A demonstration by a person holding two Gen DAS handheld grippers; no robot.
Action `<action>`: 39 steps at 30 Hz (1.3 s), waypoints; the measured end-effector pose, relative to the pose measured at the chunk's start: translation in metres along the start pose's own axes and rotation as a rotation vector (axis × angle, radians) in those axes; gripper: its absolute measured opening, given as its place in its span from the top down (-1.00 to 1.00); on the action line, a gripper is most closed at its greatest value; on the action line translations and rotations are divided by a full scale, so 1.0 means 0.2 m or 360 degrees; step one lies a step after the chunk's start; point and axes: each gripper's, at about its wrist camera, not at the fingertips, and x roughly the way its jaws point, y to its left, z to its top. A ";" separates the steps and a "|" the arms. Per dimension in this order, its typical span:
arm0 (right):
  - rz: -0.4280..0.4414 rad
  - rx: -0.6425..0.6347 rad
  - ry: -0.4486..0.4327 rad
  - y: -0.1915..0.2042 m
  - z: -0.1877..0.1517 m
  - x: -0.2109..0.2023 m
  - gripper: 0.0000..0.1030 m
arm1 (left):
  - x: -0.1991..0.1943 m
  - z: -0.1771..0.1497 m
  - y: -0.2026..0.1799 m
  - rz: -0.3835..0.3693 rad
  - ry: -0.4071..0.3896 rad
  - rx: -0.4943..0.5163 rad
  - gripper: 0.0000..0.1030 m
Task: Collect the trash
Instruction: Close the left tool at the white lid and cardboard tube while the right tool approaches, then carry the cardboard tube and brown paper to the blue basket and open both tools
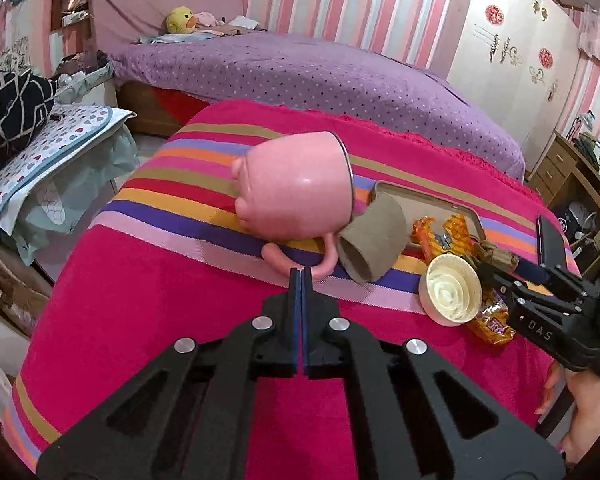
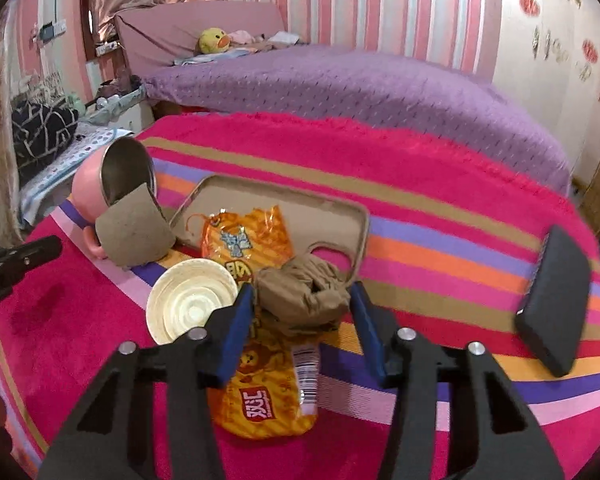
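The right gripper (image 2: 302, 304) straddles a crumpled brown wad (image 2: 302, 294) with spread fingers, on the orange wrapper (image 2: 260, 400) beside the white lid (image 2: 190, 306). The left gripper (image 1: 301, 276) (empty) is closed near the wrapper.

Crumpled brown wad (image 2: 304, 294) atop orange wrapper (image 2: 260, 360), beside cardboard tube (image 2: 134, 228).

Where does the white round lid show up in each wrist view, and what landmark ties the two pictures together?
Left wrist: the white round lid lies right of centre, beside the right tool, on the orange snack wrapper.
Right wrist: the lid sits left of centre, just left of the right tool's left finger.
Shared landmark: the pink mug lying on its side, cardboard tube at its mouth.
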 end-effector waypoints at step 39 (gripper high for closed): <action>-0.0325 0.0307 -0.0303 -0.72 -0.51 -0.71 0.07 | -0.11 -0.01 -0.45 -0.0071 -0.0149 0.0123 1.00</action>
